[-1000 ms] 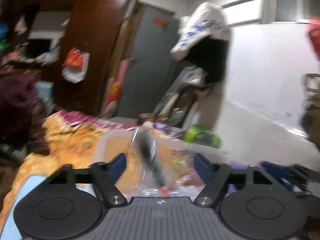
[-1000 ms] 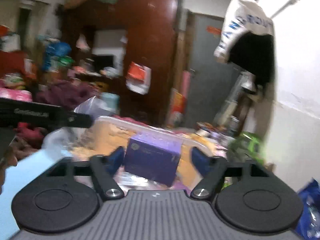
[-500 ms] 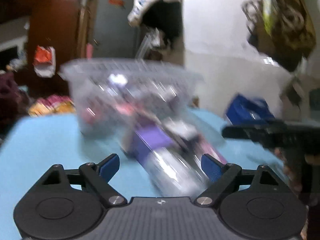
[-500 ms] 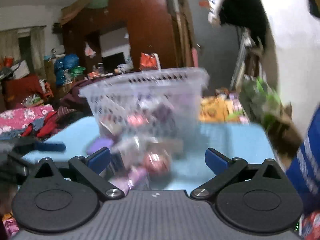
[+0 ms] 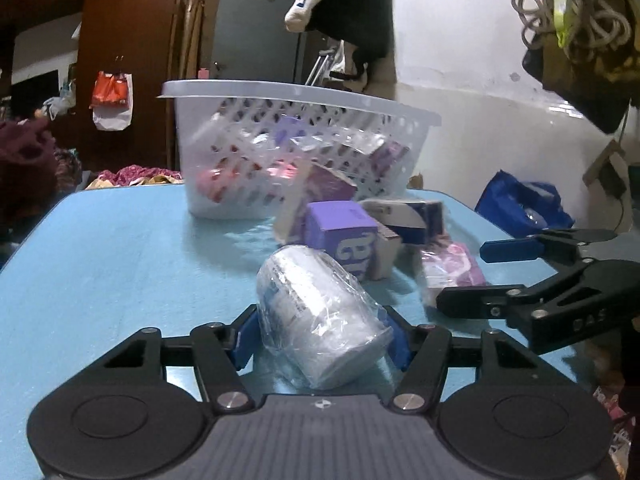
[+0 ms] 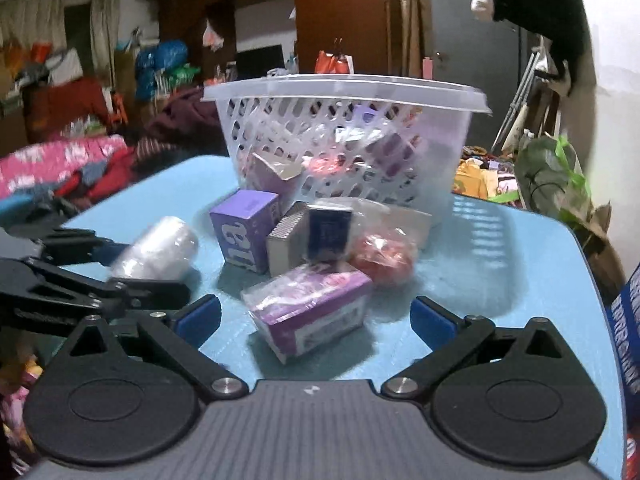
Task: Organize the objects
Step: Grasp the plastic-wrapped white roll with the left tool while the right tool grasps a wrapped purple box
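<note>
Lying between left gripper (image 5: 320, 338) fingers, wrapped roll (image 5: 320, 316), clenched on it, right gripper (image 6: 316, 316) released, pink-purple box (image 6: 310, 306) ahead.

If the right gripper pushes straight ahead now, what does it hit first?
Most likely the plastic-wrapped purple and white box lying between the open right gripper's fingers; the white perforated plastic basket sits farther behind.

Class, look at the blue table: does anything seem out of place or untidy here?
Yes. Several items lie scattered outside the white basket: a purple box, a red wrapped ball, a wrapped purple pack and a wrapped white roll lying on its side between the left gripper jaws.
</note>
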Available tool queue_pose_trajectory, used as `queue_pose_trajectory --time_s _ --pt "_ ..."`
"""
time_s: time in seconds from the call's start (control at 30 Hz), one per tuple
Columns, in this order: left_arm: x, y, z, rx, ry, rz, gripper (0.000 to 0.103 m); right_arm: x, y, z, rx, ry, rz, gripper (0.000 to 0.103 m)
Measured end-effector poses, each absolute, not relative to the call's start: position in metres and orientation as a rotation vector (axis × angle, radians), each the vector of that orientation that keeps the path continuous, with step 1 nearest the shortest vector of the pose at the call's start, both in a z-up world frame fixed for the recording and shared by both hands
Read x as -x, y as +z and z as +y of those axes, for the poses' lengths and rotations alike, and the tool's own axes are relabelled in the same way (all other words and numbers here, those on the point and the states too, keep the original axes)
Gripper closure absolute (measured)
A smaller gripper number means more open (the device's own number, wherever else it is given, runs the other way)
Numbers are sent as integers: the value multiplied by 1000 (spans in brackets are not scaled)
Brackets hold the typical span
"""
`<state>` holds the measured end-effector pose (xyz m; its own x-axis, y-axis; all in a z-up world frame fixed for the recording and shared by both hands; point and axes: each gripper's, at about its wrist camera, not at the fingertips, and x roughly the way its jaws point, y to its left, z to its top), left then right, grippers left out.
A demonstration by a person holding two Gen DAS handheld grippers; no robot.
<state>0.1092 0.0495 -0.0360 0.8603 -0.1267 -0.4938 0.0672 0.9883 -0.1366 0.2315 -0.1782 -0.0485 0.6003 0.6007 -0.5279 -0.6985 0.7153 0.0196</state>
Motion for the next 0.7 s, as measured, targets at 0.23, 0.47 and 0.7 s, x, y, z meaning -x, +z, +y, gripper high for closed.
queue_pose_trajectory --time_s 0.23,0.47,0.7 --pt "-105 -39 61 153 -116 494 37 -232 -58 -165 266 764 587 28" --pt "-95 -40 75 226 -117 415 37 -219 -53 -197 109 826 441 30" --pt "-89 -38 85 263 -109 349 37 -208 -53 -227 -46 781 291 30"
